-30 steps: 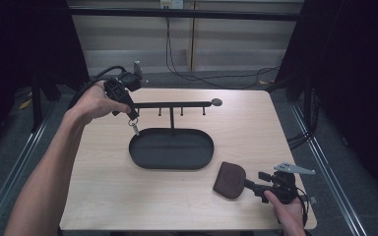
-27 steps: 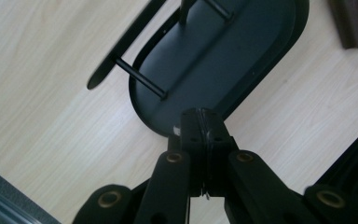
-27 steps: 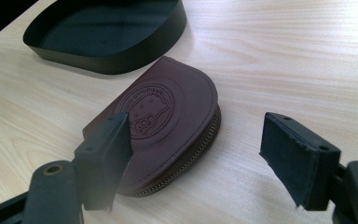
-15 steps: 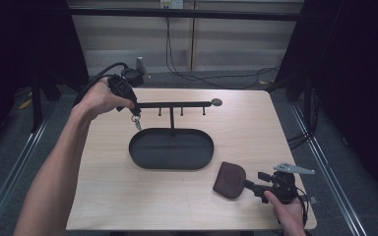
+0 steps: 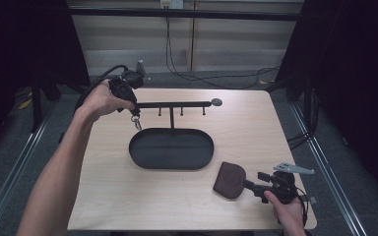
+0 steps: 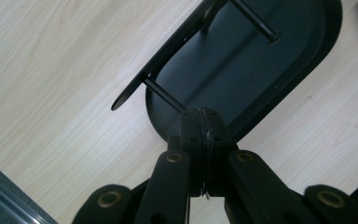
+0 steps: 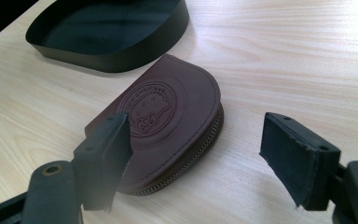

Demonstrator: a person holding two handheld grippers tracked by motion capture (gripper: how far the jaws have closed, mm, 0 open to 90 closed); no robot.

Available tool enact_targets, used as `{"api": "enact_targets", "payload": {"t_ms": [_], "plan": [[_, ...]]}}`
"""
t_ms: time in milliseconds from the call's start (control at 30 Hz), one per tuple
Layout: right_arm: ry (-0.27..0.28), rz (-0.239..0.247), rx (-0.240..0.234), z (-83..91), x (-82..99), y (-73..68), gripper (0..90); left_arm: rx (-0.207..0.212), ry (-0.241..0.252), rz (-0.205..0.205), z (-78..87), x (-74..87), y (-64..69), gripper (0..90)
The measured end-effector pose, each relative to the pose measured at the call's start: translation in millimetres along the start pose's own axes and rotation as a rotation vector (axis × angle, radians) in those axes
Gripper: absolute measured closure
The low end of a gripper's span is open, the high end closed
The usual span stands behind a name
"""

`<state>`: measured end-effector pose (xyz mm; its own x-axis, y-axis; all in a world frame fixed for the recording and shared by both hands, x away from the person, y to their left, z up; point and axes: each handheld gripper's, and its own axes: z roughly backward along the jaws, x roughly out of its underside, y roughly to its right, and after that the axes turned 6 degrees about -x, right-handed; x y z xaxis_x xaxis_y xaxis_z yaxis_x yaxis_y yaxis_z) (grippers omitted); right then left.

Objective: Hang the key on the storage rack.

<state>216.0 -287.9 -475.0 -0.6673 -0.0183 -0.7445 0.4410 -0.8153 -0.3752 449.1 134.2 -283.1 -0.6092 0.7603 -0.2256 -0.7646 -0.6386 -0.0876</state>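
Near edge of the table [image 5: 128,206], right corner: right gripper [image 5: 248,186] held low in the person's hand, pointing left across the top. Jaws stand wide apart with nothing pressed between them. In the right gripper view the brown leather pouch [image 7: 168,121] lies flat on the wood just ahead; the left jaw overlaps its near corner in that view, the right jaw is well off to its side. No pad presses on it. Pouch is half-round, zip along its curved edge, a round stamped emblem on top. From the high view the pouch [image 5: 230,179] sits just right of the tray's near right end, apart from it.

Middle of the table: black oval tray [image 5: 138,150], shallow wall, inside bare. A thin post rises from its far side and carries a black crossbar [image 5: 177,104] with short pegs hanging under it and a round disc at its right end.

Far left: left gripper [image 5: 132,109] held up at the left end of the crossbar, person's hand wrapped round it, cable looping behind. Jaws fully closed; the left gripper view shows the pads pressed together on a thin metal ring. Below the tips in the high view hangs a small metal key ring [image 5: 137,122], over the table just beyond the tray's far left rim.
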Motion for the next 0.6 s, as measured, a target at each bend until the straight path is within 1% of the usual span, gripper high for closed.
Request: {"api": "enact_targets", "payload": {"t_ms": [67, 133, 333, 400, 533, 567, 600], "plan": [[0.001, 0.000, 0.000, 0.3, 0.1, -0.2, 24.4, -0.010, -0.001, 0.001, -1.2, -0.5, -0.2, 89.4], [0.003, 0.000, 0.001, 0.6, 0.2, 0.1, 24.4, -0.011, 0.006, -0.009, -2.7, -0.1, -0.7, 89.4], [0.001, 0.000, 0.001, 0.3, 0.1, -0.1, 24.4, -0.018, 0.006, -0.007, -4.5, 0.4, -0.6, 89.0], [0.002, -0.002, 0.002, 0.3, 0.0, -0.1, 24.5, -0.031, 0.013, 0.002, -4.7, 0.9, -0.1, 89.0], [0.001, -0.008, 0.001, -0.2, -0.4, 0.5, 24.5, -0.031, 0.011, 0.009, -5.8, 3.6, -2.0, 86.3], [0.001, -0.008, 0.000, -0.5, -0.4, 0.6, 24.5, -0.035, 0.018, 0.018, -6.2, 4.3, -2.9, 86.3], [0.000, -0.009, -0.002, -0.7, -0.4, 0.2, 24.5, -0.027, 0.026, 0.016, -7.0, 6.3, -4.6, 84.5]]}}
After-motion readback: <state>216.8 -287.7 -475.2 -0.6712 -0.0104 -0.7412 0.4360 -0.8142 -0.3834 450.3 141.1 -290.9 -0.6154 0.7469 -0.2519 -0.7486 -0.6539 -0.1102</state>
